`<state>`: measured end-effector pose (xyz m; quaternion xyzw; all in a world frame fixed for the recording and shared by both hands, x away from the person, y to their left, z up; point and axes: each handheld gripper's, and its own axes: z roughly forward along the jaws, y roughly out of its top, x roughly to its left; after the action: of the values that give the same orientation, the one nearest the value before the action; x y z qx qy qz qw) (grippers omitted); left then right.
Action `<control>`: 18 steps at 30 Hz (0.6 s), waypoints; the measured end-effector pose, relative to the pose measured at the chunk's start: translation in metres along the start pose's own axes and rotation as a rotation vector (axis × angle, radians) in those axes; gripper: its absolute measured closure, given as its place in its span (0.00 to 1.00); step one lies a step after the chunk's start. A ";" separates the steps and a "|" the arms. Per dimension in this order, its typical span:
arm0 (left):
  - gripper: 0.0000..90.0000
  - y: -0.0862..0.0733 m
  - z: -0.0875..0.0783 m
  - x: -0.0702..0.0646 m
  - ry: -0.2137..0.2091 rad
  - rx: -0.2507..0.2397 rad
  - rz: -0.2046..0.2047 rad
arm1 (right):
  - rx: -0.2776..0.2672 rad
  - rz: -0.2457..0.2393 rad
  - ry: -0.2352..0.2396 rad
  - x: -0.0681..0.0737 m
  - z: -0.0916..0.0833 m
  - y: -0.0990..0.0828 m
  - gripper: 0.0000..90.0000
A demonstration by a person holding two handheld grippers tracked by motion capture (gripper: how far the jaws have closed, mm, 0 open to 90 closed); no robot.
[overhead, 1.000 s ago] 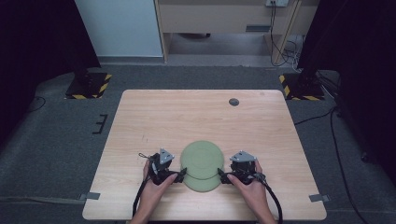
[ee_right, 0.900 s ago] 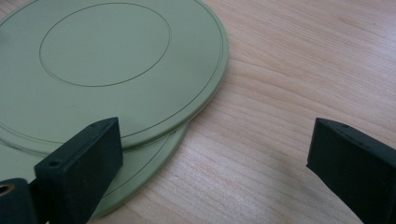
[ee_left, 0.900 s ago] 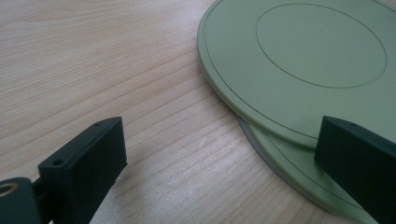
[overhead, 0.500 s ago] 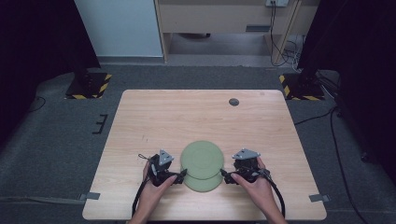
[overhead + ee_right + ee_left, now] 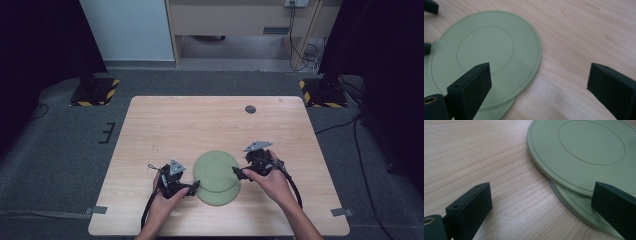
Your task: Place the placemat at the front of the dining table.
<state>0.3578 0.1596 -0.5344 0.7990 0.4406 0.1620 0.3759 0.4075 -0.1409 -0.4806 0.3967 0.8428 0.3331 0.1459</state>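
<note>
- Two green plates lie stacked on the wooden table [image 5: 215,125], toward its near edge; the top plate [image 5: 215,169] sits shifted toward 12 o'clock off the bottom plate [image 5: 220,196].
- The left gripper [image 5: 192,189] is at the stack's 9 o'clock, its jaws spread wide and holding nothing, one jaw over the bare wood, the other over the plates' rim.
- The right gripper [image 5: 238,172] is at the stack's 3 o'clock, jaws likewise spread and holding nothing.
- A small dark disc [image 5: 250,109] lies toward 12 o'clock, well apart from the plates.

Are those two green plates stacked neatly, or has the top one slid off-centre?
Off-centre. The top plate sits shifted, leaving a crescent of the bottom plate exposed.
</note>
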 end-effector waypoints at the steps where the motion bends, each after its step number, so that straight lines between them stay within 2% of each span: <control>1: 0.03 0.000 0.000 0.001 0.008 0.005 -0.008 | 0.005 0.001 0.017 -0.002 0.000 0.010 0.09; 2: 0.03 0.000 0.000 0.001 0.008 0.005 -0.008 | 0.005 0.001 0.017 -0.002 0.000 0.010 0.09; 4: 0.03 0.000 0.000 0.003 0.007 0.004 -0.013 | 0.020 -0.001 0.025 -0.004 0.002 0.026 0.08; 6: 0.03 -0.001 -0.001 0.004 0.006 0.005 -0.013 | 0.025 -0.004 0.027 -0.005 0.003 0.030 0.08; 7: 0.03 -0.002 -0.002 0.005 0.005 0.008 -0.016 | 0.025 -0.005 0.028 -0.007 0.006 0.039 0.07; 8: 0.03 -0.002 -0.002 0.005 0.005 0.008 -0.016 | 0.025 -0.005 0.028 -0.007 0.006 0.039 0.07; 11: 0.03 -0.002 -0.003 0.008 0.009 0.006 -0.023 | 0.040 -0.009 0.034 -0.009 0.014 0.051 0.06; 12: 0.03 -0.002 -0.005 0.008 0.007 0.008 -0.025 | 0.042 -0.009 0.040 -0.010 0.021 0.056 0.07; 14: 0.03 -0.002 -0.005 0.008 0.005 0.008 -0.028 | 0.038 -0.006 0.044 -0.010 0.024 0.057 0.08; 15: 0.03 -0.002 -0.006 0.008 0.002 0.012 -0.033 | 0.054 0.002 0.059 -0.010 0.032 0.057 0.09; 18: 0.03 -0.002 -0.007 0.008 -0.006 0.009 -0.040 | 0.074 -0.004 0.067 -0.010 0.041 0.056 0.10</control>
<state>0.3569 0.1704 -0.5314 0.7922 0.4561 0.1499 0.3767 0.4665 -0.1040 -0.4726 0.3889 0.8597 0.3145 0.1032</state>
